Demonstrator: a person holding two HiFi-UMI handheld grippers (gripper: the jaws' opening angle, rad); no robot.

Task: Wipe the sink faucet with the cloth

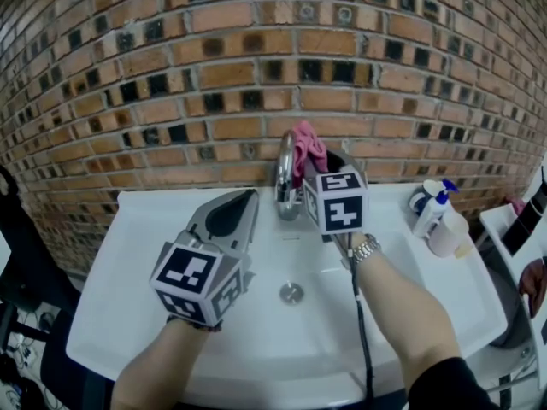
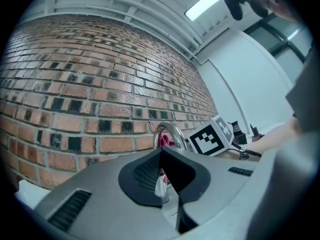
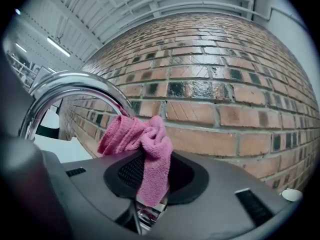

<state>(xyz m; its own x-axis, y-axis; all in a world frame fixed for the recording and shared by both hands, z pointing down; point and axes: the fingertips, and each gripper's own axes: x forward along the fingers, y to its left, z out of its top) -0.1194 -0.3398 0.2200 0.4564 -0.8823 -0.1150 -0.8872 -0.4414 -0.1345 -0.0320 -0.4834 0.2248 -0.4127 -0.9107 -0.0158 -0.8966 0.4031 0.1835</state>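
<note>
fingers (image 3: pixel 131 173) of the level right gripper (image 3: pixel 152 181) clamp cloth (image 3: pixel 150 149) on faucet (image 3: pixel 70 81).

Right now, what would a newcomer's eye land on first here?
The pink cloth, pinched in the right tongs up at the arch of the chrome faucet, at the back of the white sink. Next comes the black-and-white marker cube on the left tongs, which are shut and empty over the basin. The brick wall fills the background.
</note>
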